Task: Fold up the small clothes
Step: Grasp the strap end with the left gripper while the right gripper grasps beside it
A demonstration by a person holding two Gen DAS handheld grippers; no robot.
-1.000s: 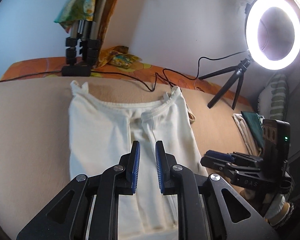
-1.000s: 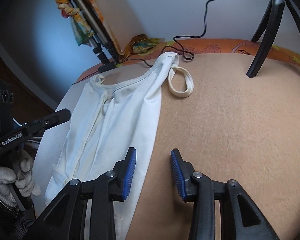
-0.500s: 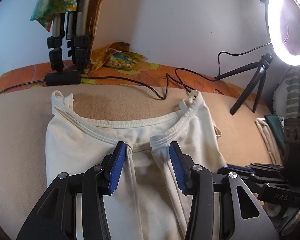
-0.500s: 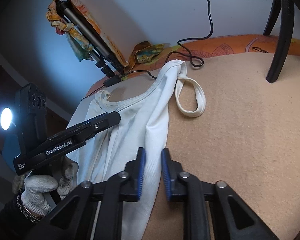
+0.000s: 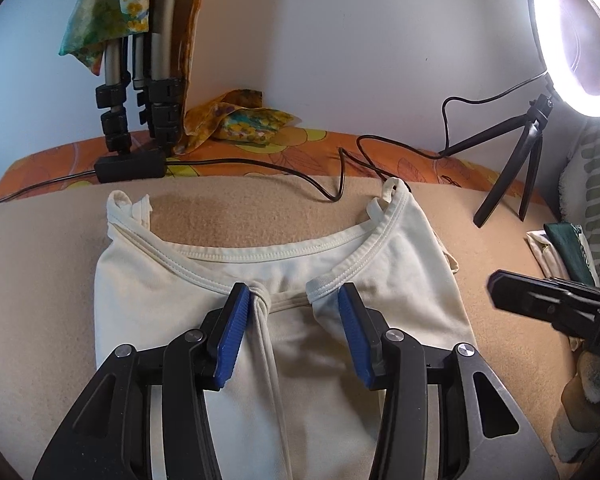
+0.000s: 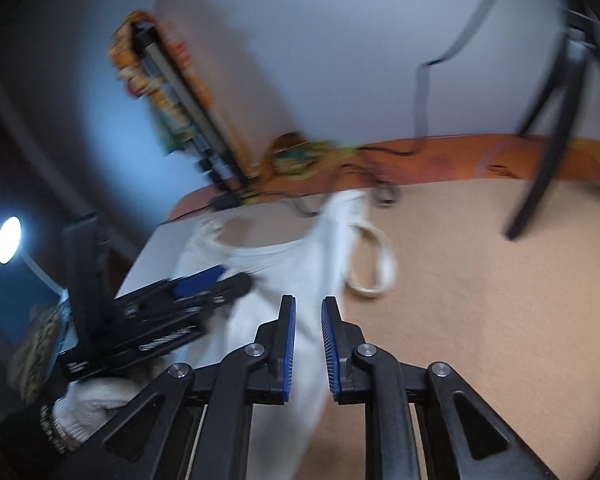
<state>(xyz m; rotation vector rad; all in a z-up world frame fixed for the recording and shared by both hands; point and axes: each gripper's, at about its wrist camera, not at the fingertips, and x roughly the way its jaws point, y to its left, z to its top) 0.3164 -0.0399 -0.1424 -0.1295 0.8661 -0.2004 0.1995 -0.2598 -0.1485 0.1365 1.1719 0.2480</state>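
The left gripper [image 5: 290,328] has spread wide over the cream top [image 5: 148,300]; the right gripper [image 6: 308,344], blurred, shows a narrow gap.

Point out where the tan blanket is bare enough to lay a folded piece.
Bare blanket lies left of the cream top, and more between the top and the ring-light tripod. Crowded: the back edge with cables and the tripod legs.

Bare tan blanket [image 5: 40,280] lies open left of the cream cotton tank top [image 5: 148,296], while behind it a black cable [image 5: 260,166] and black tripod legs [image 5: 512,168] block passage.
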